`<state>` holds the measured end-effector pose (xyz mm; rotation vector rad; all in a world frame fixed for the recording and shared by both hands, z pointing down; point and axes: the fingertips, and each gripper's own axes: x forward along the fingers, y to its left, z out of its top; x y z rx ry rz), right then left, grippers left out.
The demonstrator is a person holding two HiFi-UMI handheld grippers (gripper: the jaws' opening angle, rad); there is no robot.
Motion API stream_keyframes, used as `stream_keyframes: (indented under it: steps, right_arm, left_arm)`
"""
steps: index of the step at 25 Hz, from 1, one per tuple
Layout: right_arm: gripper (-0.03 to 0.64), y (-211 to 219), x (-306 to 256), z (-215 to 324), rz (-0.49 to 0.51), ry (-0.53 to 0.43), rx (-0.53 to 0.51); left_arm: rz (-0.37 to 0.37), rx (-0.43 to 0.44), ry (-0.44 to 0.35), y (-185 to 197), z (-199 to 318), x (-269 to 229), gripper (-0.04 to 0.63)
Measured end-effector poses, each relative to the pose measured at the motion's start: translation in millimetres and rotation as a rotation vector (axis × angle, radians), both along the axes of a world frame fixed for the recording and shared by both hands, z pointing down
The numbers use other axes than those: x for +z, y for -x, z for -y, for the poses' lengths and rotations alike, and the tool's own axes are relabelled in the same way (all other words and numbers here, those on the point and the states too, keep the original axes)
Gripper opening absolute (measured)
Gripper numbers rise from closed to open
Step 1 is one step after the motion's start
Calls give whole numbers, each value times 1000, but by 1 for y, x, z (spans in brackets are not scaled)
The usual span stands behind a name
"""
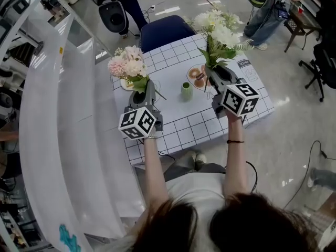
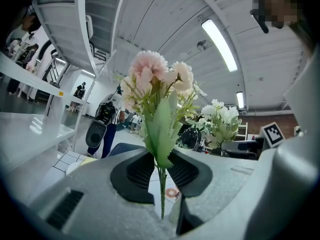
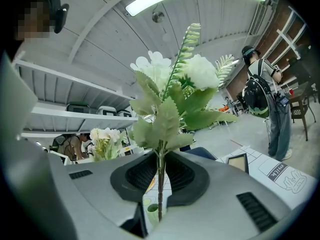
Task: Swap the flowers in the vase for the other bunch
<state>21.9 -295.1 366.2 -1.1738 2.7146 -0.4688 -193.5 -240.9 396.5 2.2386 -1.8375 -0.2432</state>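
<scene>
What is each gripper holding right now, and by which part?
The left gripper clamps the pink bunch by its stems, just under the leaves; the right gripper clamps the white bunch the same way.

My head camera is looking steeply down from above onto the checked table, taking in my left gripper and right gripper. Each gripper camera is riding close behind its own jaws, facing level outward. The left one is also catching the white bunch, the right one the pink bunch.
</scene>
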Motion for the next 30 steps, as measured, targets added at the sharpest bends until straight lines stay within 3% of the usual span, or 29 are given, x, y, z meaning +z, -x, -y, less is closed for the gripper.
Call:
stream_keyframes:
  steps: [9,14,22,30]
  right_arm:
    - [48,17,-9,10,23,-24,-15]
    - [48,13,-15,25,20,-27,-23]
    - [48,43,-18,18,10,-43,-25]
    - [48,74,1,21,-5,-49,-44]
  left_arm:
    - [4,-6,28,16,-1,7,75]
    - [-9,1,32,7,16,5,75]
    - [-27,57,53,12,16,10,75]
    - [-37,54,51,34,19,20,75]
